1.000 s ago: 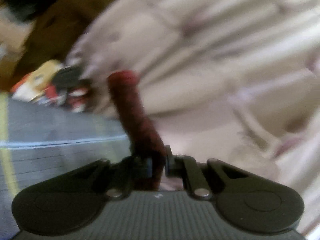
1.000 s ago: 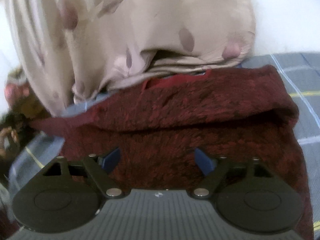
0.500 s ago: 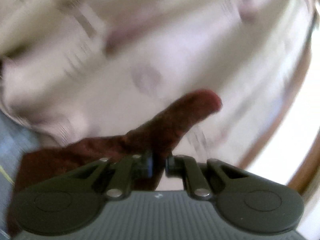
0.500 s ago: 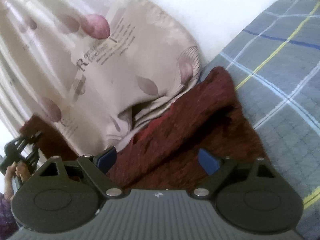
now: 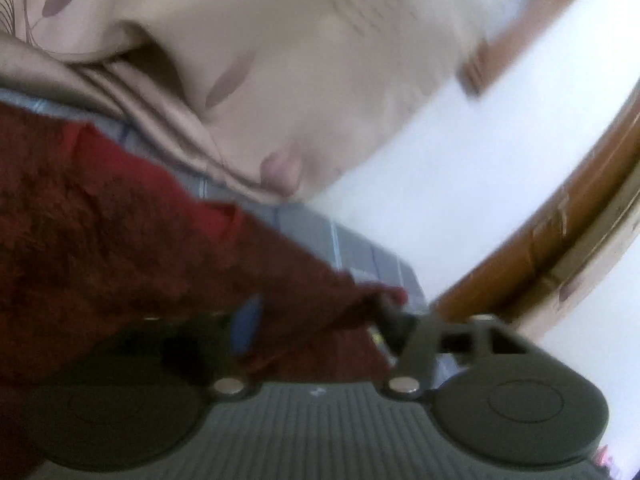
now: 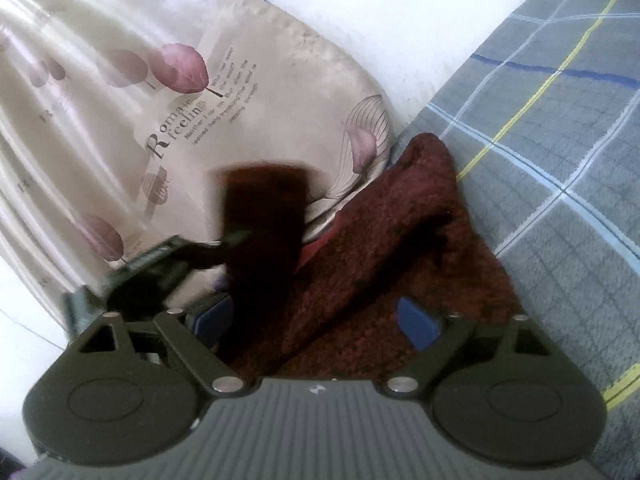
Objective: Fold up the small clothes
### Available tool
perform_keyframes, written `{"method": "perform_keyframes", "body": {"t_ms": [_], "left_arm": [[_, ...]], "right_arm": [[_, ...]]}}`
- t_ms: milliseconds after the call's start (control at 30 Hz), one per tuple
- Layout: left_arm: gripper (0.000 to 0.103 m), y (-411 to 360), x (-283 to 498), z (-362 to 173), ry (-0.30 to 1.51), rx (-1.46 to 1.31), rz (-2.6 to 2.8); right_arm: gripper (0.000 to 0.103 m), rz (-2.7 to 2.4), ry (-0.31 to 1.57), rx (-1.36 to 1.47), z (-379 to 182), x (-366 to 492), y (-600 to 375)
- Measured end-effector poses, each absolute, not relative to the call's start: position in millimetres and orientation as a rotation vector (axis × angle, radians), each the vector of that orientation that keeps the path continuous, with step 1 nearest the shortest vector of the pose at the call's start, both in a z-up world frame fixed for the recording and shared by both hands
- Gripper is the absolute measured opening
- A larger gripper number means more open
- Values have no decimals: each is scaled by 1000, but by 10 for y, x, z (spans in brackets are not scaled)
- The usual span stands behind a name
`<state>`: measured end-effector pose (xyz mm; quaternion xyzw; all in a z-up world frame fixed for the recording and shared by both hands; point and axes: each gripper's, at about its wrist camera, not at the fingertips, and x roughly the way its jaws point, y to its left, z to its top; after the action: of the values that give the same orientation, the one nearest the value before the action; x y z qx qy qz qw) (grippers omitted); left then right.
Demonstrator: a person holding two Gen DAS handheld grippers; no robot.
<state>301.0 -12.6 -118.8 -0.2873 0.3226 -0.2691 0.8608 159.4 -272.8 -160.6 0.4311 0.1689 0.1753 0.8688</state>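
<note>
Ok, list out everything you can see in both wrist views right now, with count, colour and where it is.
Fuzzy garment: one, dark red, lying rumpled on the bed, one end lifted beside the pillow.
Pillow: one, beige satin with pink leaves and dark lettering, behind the garment.
Bedsheet: one, grey plaid with blue, white and yellow lines, under the garment.
Wall: white, behind the pillow.
Wooden frame: brown, right side of the left wrist view.
Left tongs: one, black, opening, red cloth between the jaws.
Right tongs: one, black with blue pads, open over the garment.
</note>
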Motion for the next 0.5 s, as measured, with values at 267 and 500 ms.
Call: {"method": "perform_keyframes", "body": {"t_ms": [267, 500], "left_arm": [[93, 391, 2412, -834, 553, -729, -484], [93, 929, 1735, -1051, 530, -630, -286]], "right_arm": [[88, 386, 360, 938, -1548, 1593, -2776], [81, 440, 443, 821, -949, 2150, -2915]]}}
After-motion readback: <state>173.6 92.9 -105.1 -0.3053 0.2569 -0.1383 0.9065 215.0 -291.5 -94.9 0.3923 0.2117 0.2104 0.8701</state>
